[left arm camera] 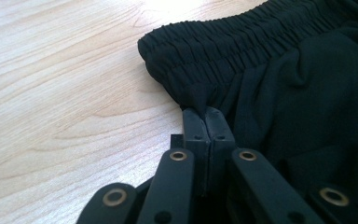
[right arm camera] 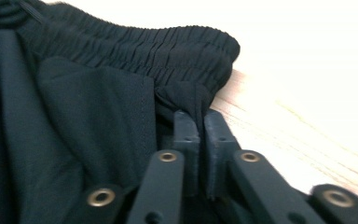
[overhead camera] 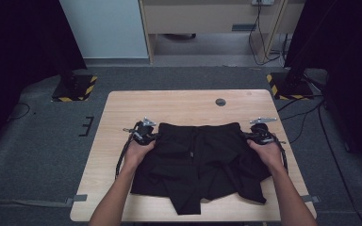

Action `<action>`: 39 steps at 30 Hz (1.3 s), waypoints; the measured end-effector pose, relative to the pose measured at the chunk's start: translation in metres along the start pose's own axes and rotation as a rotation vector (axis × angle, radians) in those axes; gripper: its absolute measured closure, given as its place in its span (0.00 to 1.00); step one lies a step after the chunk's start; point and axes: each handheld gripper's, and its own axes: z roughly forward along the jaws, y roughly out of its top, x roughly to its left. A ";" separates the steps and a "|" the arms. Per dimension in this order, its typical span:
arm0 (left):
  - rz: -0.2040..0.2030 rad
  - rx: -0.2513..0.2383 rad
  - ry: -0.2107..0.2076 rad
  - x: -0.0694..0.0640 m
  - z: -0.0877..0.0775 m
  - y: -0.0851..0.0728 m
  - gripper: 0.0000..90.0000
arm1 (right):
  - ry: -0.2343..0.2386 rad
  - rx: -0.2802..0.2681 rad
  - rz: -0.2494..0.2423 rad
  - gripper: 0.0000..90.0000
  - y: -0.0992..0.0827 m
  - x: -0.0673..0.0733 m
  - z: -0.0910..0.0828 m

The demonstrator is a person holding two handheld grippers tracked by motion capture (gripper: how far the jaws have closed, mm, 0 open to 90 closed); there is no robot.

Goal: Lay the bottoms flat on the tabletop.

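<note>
A pair of black shorts point(overhead camera: 198, 162) lies on the wooden table point(overhead camera: 179, 103), elastic waistband toward the far side and legs toward the person. My left gripper point(overhead camera: 152, 136) pinches the left end of the waistband point(left arm camera: 205, 56); its jaws stand pressed together on a fold of fabric point(left arm camera: 200, 95). At the opposite end my right gripper point(overhead camera: 249, 136) is shut on the waistband point(right arm camera: 158, 46), black cloth caught between its jaws point(right arm camera: 198, 100). Both hands rest on the shorts' upper corners. A drawstring point(overhead camera: 192, 148) hangs down the middle.
A small dark round grommet point(overhead camera: 220, 101) sits in the table's far right part. Bare wood lies beyond the waistband and along both sides. Two stands with yellow-black striped bases point(overhead camera: 75, 87) point(overhead camera: 287, 84) stand on the grey carpet behind the table.
</note>
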 end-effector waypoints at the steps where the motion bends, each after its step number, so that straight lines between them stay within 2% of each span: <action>1: 0.001 -0.009 0.003 0.000 -0.003 0.001 0.99 | 0.008 -0.014 0.004 0.98 0.001 0.001 -0.004; 4: 0.001 -0.041 0.011 -0.001 -0.012 0.007 0.99 | 0.011 -0.047 -0.019 0.98 0.007 0.006 -0.014; 7: 0.022 -0.071 0.021 -0.005 -0.026 0.017 0.99 | 0.012 -0.078 -0.037 0.99 0.015 0.012 -0.027; 8: 0.021 -0.085 0.023 -0.006 -0.029 0.019 0.99 | 0.023 -0.093 -0.056 0.99 0.021 0.018 -0.036; 9: 0.018 -0.093 0.024 -0.008 -0.035 0.022 0.99 | 0.023 -0.093 -0.056 0.99 0.021 0.018 -0.036; 12: 0.040 -0.113 0.040 -0.013 -0.050 0.033 0.99 | 0.022 -0.117 -0.091 0.99 0.032 0.025 -0.051; 19: 0.045 -0.194 0.063 -0.017 -0.087 0.054 0.99 | 0.006 -0.188 -0.127 0.99 0.058 0.034 -0.085; 26: 0.061 -0.240 0.073 -0.015 -0.114 0.073 1.00 | 0.000 -0.238 -0.150 0.99 0.080 0.042 -0.104; 33: 0.066 -0.279 0.084 -0.013 -0.134 0.089 1.00 | -0.012 -0.283 -0.158 0.99 0.094 0.045 -0.123; 39: 0.072 -0.295 0.084 -0.013 -0.142 0.099 1.00 | -0.021 -0.295 -0.162 0.99 0.101 0.045 -0.134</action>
